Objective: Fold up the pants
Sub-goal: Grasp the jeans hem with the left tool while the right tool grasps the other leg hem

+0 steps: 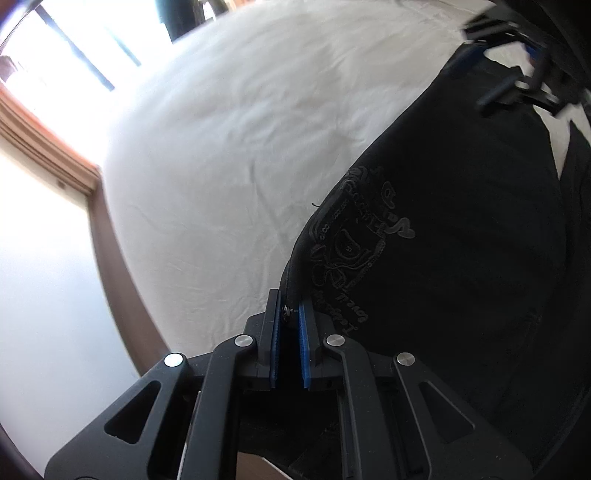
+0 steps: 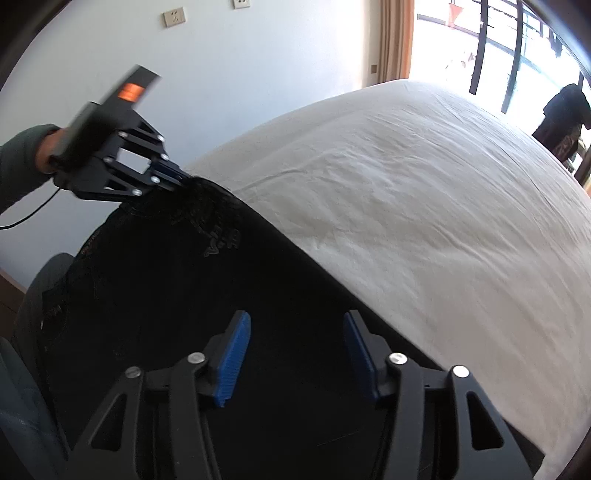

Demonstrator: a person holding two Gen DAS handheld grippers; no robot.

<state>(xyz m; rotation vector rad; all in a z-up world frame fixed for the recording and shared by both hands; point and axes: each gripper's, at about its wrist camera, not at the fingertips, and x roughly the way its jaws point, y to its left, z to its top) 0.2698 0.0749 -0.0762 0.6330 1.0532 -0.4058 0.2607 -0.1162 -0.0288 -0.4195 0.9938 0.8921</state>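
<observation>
The black pants with a dark embroidered print lie over the near side of a white bed. My left gripper is shut on the edge of the pants near the print; it also shows in the right wrist view, pinching the raised fabric. My right gripper is open, its blue pads spread just above the black pants, holding nothing. It shows blurred in the left wrist view at the far end of the pants.
The white sheet stretches wide beyond the pants. A pale wall with sockets is behind the bed, and a bright window with curtain is at the far side. Dark clothing hangs near the window.
</observation>
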